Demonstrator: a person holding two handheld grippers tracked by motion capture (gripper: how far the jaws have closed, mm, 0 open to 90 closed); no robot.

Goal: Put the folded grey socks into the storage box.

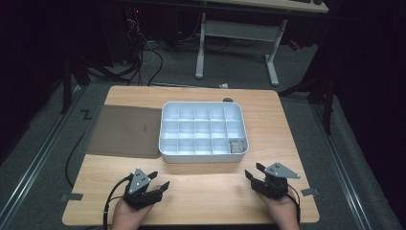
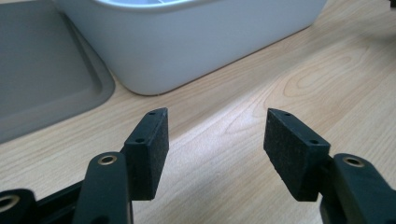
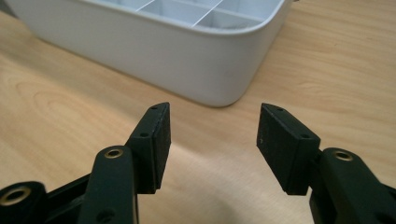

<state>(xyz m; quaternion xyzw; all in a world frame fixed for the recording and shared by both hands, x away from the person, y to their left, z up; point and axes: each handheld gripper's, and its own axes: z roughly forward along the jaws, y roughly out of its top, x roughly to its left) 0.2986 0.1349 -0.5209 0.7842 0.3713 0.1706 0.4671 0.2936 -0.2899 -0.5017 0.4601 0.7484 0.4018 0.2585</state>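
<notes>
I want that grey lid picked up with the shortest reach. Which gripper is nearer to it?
Left. The left gripper sits just in front of the lid's near right corner; the right gripper is across the table, beyond the tray's right end. Both are open.

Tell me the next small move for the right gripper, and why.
Probably ease the right gripper forward over the near right corner of the white compartment tray, toward the small grey object in that corner compartment. Its jaws stand open and hold nothing, and it rests on the wooden table short of the tray.
</notes>
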